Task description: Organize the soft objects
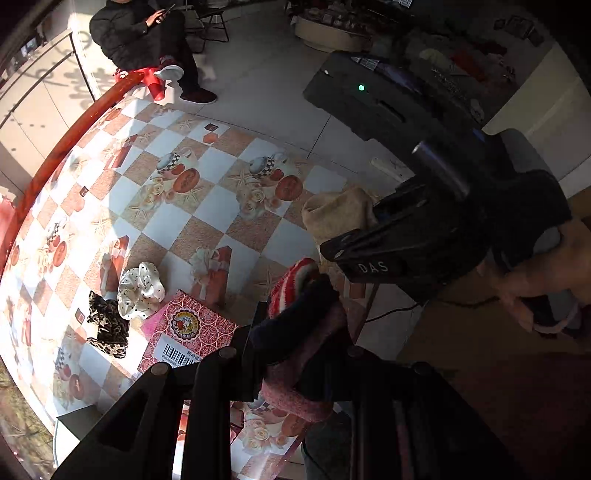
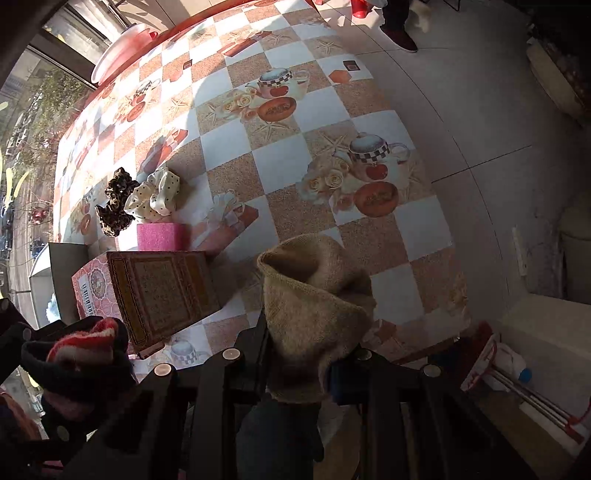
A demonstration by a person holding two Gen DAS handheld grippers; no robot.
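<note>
My left gripper [image 1: 303, 343] is shut on a knit piece striped red, white, navy and pink [image 1: 295, 284], held above the table's near edge. To its right, my right gripper [image 1: 354, 240] is shut on a beige knit piece [image 1: 336, 214]. In the right wrist view the beige knit [image 2: 314, 295] bulges up from between the right gripper's [image 2: 303, 354] fingers. The striped knit [image 2: 85, 343] shows at lower left in the left gripper [image 2: 59, 362]. A white dotted scrunchie [image 2: 157, 197] and a leopard scrunchie [image 2: 116, 201] lie on the checkered tablecloth [image 2: 280, 155].
A pink patterned box [image 1: 188, 328] with a barcode sits near the scrunchies; a brown patterned box [image 2: 162, 291] rests on it, and a pink block [image 2: 160, 236] is behind. A seated person [image 1: 144, 33] is beyond the table's red rim [image 1: 74, 136]. A mop [image 2: 517, 387] lies on the floor.
</note>
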